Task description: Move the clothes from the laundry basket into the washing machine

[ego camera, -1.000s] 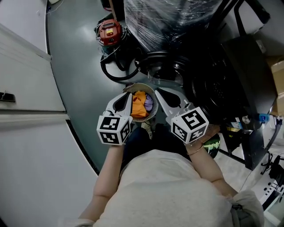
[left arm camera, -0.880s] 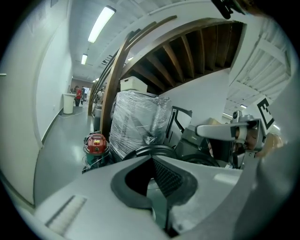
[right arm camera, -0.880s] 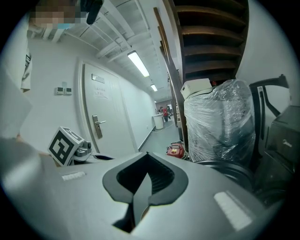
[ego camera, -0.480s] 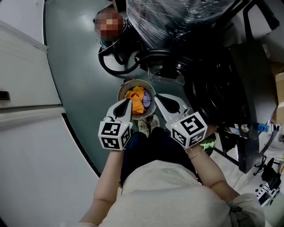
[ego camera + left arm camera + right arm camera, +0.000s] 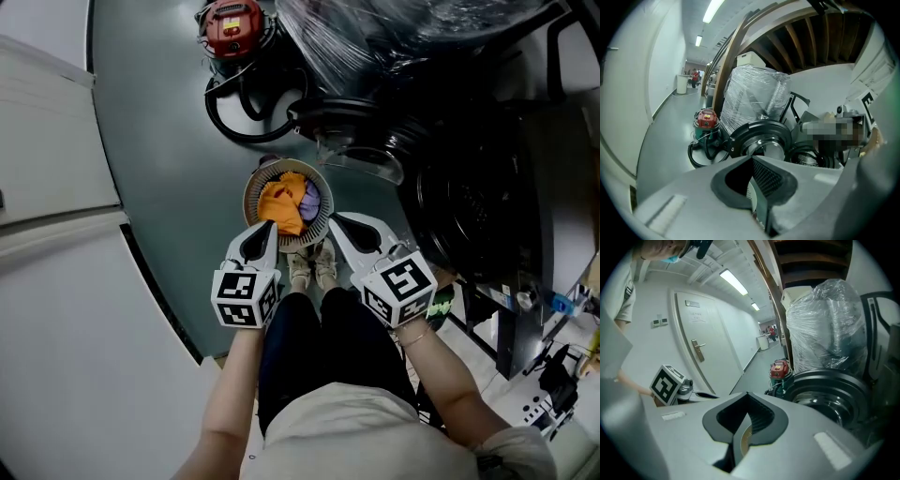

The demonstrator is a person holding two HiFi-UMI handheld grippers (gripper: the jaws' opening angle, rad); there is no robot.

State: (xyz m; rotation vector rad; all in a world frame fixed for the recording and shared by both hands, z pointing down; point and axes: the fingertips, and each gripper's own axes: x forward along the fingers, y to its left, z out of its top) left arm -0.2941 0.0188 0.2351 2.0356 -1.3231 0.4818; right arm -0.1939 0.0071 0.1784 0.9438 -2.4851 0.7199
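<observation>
Though shut, left gripper (image 5: 269, 226), right gripper (image 5: 336, 218) near basket (image 5: 249, 197).

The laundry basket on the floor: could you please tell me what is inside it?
An orange garment and a purple garment lie on top inside the laundry basket. Anything beneath them is covered and cannot be seen.

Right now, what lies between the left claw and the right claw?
In the head view, the near rim of the laundry basket shows between the left claw and the right claw, with the person's shoes just behind it.
</observation>
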